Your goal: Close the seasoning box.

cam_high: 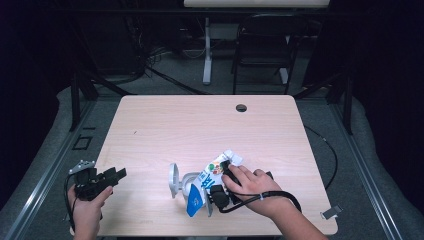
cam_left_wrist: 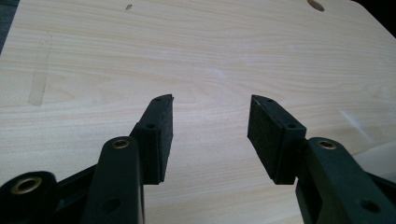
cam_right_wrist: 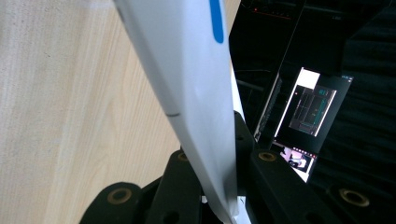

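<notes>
A white carton [cam_high: 214, 172] with blue lettering and fruit pictures lies tilted near the table's front edge, its blue end [cam_high: 194, 200] toward me. My right gripper [cam_high: 216, 194] is shut on it. In the right gripper view, the carton's white panel [cam_right_wrist: 196, 70] with a blue mark runs up between the jaws of that gripper [cam_right_wrist: 215, 154]. A white round-ended object [cam_high: 175, 181] sits against the carton's left side; what it is I cannot tell. My left gripper [cam_high: 118, 174] hovers open at the front left corner, with bare wood between its pads [cam_left_wrist: 161, 135] and nothing held [cam_left_wrist: 210, 105].
The light wooden table [cam_high: 200, 125] has a cable hole [cam_high: 241, 107] near its far edge. A small grey clip [cam_high: 331, 212] lies at the front right corner. Beyond the table stand a black chair [cam_high: 262, 45] and a white desk leg [cam_high: 207, 50]. A lit monitor [cam_right_wrist: 308, 121] shows off the table.
</notes>
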Demonstrator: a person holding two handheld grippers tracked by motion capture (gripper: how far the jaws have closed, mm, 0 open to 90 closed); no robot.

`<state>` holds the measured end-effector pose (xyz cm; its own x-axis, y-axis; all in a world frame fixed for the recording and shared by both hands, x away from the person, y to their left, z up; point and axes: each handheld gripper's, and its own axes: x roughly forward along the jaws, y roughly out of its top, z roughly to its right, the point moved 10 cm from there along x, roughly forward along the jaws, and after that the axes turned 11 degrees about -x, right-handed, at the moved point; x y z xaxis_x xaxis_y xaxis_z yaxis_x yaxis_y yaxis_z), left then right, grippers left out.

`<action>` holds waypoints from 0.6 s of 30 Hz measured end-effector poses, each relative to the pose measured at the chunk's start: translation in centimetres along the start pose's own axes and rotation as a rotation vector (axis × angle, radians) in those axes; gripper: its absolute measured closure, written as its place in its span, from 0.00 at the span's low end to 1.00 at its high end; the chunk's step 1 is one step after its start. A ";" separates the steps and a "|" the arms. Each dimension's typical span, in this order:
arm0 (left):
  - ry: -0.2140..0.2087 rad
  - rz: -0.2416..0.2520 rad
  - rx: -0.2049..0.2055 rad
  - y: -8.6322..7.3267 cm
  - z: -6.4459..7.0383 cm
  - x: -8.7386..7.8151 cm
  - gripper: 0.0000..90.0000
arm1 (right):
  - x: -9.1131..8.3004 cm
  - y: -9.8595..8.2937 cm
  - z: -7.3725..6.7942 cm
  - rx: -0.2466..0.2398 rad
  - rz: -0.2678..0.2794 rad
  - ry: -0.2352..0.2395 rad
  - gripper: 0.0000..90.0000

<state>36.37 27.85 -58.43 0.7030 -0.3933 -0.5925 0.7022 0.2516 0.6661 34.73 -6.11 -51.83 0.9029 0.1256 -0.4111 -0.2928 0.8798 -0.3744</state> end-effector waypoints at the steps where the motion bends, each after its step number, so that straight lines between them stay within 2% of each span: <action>1: 0.001 0.000 0.001 0.0 0.0 0.0 0.57 | -0.1 -0.1 0.0 -0.005 -0.006 0.000 0.96; 4: 0.003 0.005 0.001 0.0 -0.1 0.0 0.57 | -0.1 -0.2 -0.2 0.025 0.004 0.008 0.96; 5: 0.002 0.000 0.001 0.0 -0.1 0.0 0.57 | -0.2 -0.3 -0.1 0.016 -0.008 0.006 0.96; 6: 0.002 0.009 0.000 0.0 -0.1 0.1 0.57 | -0.1 -0.3 -0.3 0.035 0.009 0.009 0.96; 10: 0.003 0.012 -0.003 0.0 -0.2 0.0 0.57 | -0.1 -0.5 -0.4 0.065 0.006 0.027 0.96; 11: 0.002 0.010 -0.001 0.0 -0.3 0.0 0.57 | -0.1 -0.5 -0.5 0.088 0.014 0.031 0.96; 14: 0.002 0.014 -0.006 0.1 -0.3 -0.1 0.57 | 0.0 -0.5 -0.7 0.115 0.024 0.042 0.96; 16: 0.002 0.013 -0.006 0.1 -0.4 -0.1 0.57 | -0.1 -0.6 -0.8 0.119 0.014 0.052 0.96; 18: 0.002 0.014 -0.005 0.1 -0.4 -0.1 0.57 | 0.0 -0.5 -0.9 0.150 0.032 0.053 0.97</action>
<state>36.40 28.24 -58.46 0.7126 -0.3882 -0.5843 0.6932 0.2616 0.6716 34.58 -6.99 -52.43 0.8749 0.1337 -0.4654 -0.2672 0.9348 -0.2338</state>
